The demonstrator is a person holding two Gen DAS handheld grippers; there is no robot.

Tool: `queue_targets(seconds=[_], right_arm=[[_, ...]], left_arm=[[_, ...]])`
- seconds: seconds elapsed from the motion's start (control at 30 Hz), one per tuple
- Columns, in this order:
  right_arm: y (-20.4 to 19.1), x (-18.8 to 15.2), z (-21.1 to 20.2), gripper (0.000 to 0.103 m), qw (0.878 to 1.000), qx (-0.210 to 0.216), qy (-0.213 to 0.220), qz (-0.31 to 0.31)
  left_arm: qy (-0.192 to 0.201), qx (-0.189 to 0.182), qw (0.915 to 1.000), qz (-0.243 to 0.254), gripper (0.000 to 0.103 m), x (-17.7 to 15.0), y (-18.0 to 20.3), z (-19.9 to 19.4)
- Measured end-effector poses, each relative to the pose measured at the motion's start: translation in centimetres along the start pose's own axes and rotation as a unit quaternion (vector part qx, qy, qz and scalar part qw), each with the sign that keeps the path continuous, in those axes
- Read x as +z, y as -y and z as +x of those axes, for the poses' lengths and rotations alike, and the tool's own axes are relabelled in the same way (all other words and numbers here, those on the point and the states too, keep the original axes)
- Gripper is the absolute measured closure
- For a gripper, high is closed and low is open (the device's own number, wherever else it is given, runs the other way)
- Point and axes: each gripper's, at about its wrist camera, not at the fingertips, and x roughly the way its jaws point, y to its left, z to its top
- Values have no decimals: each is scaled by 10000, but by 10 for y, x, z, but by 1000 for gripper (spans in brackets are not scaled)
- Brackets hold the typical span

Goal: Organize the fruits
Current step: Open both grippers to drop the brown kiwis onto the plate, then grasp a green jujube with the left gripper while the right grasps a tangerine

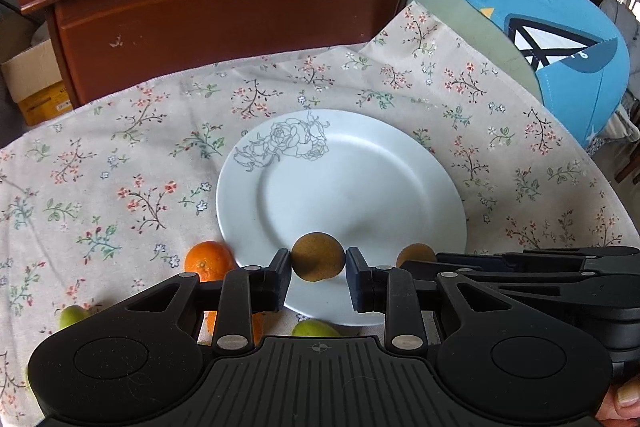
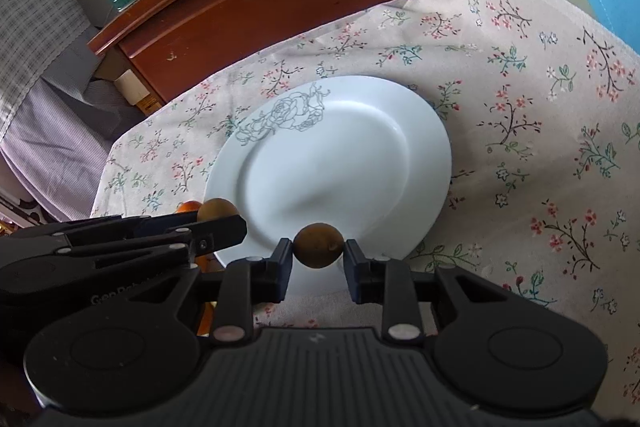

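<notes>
Our left gripper (image 1: 318,267) is clamped on a small round brown fruit (image 1: 317,256), pinched between both black fingertips above the near rim of the white round plate with a grey rose outline (image 1: 340,147). Our right gripper (image 2: 319,254) grips a second small round brown fruit (image 2: 319,245) the same way, above the near edge of that plate (image 2: 360,131). In the left wrist view the right gripper's fruit (image 1: 416,253) shows just beside ours, to the right. The plate rests on a beige floral tablecloth (image 1: 120,155). A bright orange mandarin (image 1: 209,261) lies on the cloth touching the plate's left rim, with two pale green fruits (image 1: 72,315) nearer us, partly hidden. Beyond the cloth stands a reddish-brown wooden cabinet (image 1: 224,11).
</notes>
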Motion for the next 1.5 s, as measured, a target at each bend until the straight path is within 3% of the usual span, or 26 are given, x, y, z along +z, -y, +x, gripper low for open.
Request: queue_targets(seconds=[0.23, 0.37, 0.47, 0.67, 1.5], right_arm=[[3, 4, 5, 72, 9998, -85, 124, 104], [2, 6, 0, 72, 9997, -75, 222, 121], [3, 6, -3, 70, 9996, -34, 255, 140], [-3, 2, -9, 69, 9996, 26, 277, 14], [-22, -29, -27, 65, 9989, 245, 17, -399]], left_arm=[[52, 56, 10000, -62, 73, 5, -3, 5], [166, 313, 9994, -19, 53, 8, -1, -2], [305, 294, 9990, -157, 43, 9, -7, -11], [382, 423, 9979, -297, 35, 9, -16, -27], [90, 1257, 9870, -999, 33, -29, -102, -66]])
